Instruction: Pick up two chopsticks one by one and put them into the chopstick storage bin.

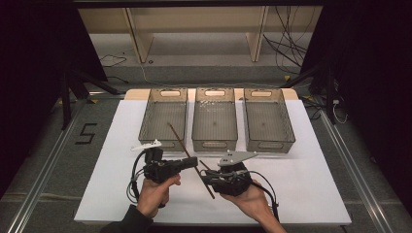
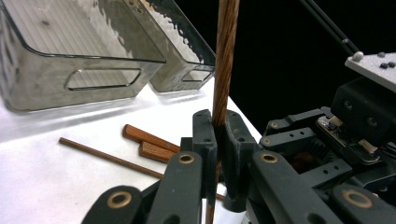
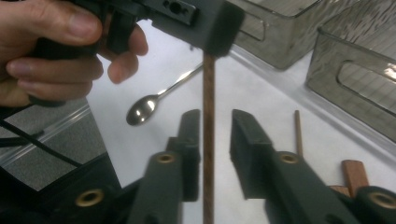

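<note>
A long dark wooden stick (image 1: 177, 138) slants over the white table top, its far end near the left bin. My left gripper (image 1: 194, 162) is shut on it; in the left gripper view both jaws (image 2: 219, 135) press on the stick (image 2: 226, 56), which stands upright between them. My right gripper (image 1: 204, 175) faces the left one from the right, lower on the same stick. In the right gripper view its jaws (image 3: 215, 128) stand open, the stick (image 3: 208, 84) close by one pad and clear of the other. The left gripper (image 3: 201, 18) clamps the stick's top there.
Three grey see-through bins (image 1: 163, 119) (image 1: 214, 119) (image 1: 268, 119) stand in a row at the back of the white table top (image 1: 301, 184). A metal spoon (image 3: 142, 109), short wooden pieces (image 2: 149, 137) and a thin stick (image 2: 109, 158) lie on the table near the grippers.
</note>
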Demonstrator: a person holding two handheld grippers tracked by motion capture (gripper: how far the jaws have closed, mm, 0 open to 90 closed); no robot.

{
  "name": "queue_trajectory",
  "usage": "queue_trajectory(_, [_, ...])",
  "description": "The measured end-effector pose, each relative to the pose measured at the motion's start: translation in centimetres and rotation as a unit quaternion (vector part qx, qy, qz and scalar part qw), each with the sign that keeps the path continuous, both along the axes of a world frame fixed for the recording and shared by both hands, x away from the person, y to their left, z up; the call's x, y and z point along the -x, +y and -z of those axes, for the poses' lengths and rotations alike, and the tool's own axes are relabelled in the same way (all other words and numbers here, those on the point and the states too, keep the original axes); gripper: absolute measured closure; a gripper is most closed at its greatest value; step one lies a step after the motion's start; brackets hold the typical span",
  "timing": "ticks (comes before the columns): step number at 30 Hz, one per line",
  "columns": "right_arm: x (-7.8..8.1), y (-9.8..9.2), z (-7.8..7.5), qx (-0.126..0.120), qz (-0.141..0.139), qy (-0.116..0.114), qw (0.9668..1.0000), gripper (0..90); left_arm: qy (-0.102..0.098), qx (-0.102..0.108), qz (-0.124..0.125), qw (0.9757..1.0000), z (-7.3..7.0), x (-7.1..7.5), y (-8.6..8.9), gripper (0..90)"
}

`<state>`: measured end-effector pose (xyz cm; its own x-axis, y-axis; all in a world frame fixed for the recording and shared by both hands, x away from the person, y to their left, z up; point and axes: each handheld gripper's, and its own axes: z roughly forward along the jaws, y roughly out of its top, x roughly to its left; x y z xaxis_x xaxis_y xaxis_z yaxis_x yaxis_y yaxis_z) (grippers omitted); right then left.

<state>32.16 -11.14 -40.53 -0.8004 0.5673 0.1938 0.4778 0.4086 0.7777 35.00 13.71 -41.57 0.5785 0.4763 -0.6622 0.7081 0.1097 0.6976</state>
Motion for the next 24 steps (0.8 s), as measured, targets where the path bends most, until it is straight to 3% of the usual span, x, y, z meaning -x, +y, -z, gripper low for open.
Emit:
queue_trajectory(3, [0.1, -0.8, -0.3, -0.006, 0.007, -0.003, 1.0, 60.1, -0.004, -0.006, -0.004, 1.0, -0.3, -0.3, 0.4, 84.8])
queue_trajectory(11, [0.2, -2.9, 0.2, 0.003, 0.032, -0.016, 0.9994, 40.1, -0.003, -0.028, -0.028, 0.9992, -2.5, -2.9, 3.5, 84.8])
queue_trajectory(18, [0.8, -4.1, 1.0, 0.029, 0.045, -0.025, 0.9983, 33.8, -0.006, -0.045, -0.045, 0.998, -4.7, -5.6, 5.1, 84.8])
queue_trajectory(24, [1.6, -5.1, 1.6, 0.032, 0.043, -0.02, 0.9984, 31.4, -0.013, -0.058, -0.062, 0.9963, -6.5, -7.5, 5.9, 84.8])
